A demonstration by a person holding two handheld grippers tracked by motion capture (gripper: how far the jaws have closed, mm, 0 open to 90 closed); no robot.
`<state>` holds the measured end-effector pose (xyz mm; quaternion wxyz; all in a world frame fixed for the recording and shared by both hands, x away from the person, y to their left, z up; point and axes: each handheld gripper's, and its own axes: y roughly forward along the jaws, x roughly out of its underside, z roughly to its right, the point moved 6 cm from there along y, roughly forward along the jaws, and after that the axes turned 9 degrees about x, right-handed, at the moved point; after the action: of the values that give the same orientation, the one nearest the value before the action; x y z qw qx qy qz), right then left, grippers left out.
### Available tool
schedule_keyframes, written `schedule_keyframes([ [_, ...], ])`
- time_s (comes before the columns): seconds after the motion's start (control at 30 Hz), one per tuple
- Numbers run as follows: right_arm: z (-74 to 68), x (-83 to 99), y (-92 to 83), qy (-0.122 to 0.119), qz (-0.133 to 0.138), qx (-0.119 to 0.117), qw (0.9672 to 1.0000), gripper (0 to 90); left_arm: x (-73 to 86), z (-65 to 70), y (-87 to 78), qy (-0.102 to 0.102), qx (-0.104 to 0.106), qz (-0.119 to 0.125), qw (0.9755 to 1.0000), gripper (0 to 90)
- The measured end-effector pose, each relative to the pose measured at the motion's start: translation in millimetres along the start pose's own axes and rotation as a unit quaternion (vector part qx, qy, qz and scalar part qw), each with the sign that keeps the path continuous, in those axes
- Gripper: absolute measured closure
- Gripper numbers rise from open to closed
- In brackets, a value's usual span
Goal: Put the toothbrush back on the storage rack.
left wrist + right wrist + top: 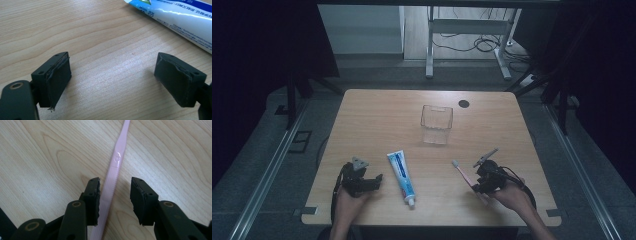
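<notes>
Counter: light wood-grain counter, rectangular, with a small dark round hole near its far edge.
Toothbrush: pink toothbrush lies flat on the counter at the near right, bristle end pointing away from the person. In the right gripper view its handle runs up the middle of the frame.
Right hand-held gripper: right hand-held gripper, held in the person's right hand, sits over the handle end of the toothbrush. In the right gripper view the jaws are partly spread with the handle between them. The handle lies against or just beside the pad at the left of that view; a clear gap separates it from the other pad. No two-sided pinch is seen.
Left hand-held gripper: left hand-held gripper, held in the left hand, rests low at the near left of the counter. In the left gripper view the jaws stand wide apart, with only bare wood between them.
Toothpaste: white and blue toothpaste tube lies flat between the two grippers, cap toward the person; it is near the left hand-held gripper but not touching. In the left gripper view its body crosses the upper right corner.
Container: clear square container stands upright past the middle of the counter, well apart from both grippers.
</notes>
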<state>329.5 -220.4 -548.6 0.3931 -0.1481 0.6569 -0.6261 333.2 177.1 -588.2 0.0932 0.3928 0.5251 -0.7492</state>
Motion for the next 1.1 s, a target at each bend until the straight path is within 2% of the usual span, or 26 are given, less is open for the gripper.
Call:
schedule_keyframes([
  [0.37, -4.5, -14.0, 9.6, -0.030, -0.045, 0.009, 0.9985, 63.1, 0.0, 0.0, 0.0, 0.000, 0.000, 0.000, 1.0000, 13.8],
  [0.73, -4.6, -20.6, 16.8, -0.043, -0.081, 0.026, 0.9954, 70.3, 0.0, 0.0, 0.0, 0.000, 0.000, 0.000, 1.0000, 13.8],
  [0.93, -3.4, -24.5, 18.8, -0.046, -0.096, 0.022, 0.9941, 77.0, 0.0, 0.0, 0.0, 0.000, 0.000, 0.000, 1.0000, 13.8],
  [1.1, -2.2, -27.0, 20.1, -0.048, -0.112, 0.011, 0.9925, 78.2, 0.0, 0.1, 0.0, 0.000, 0.000, 0.000, 1.0000, 13.8],
])
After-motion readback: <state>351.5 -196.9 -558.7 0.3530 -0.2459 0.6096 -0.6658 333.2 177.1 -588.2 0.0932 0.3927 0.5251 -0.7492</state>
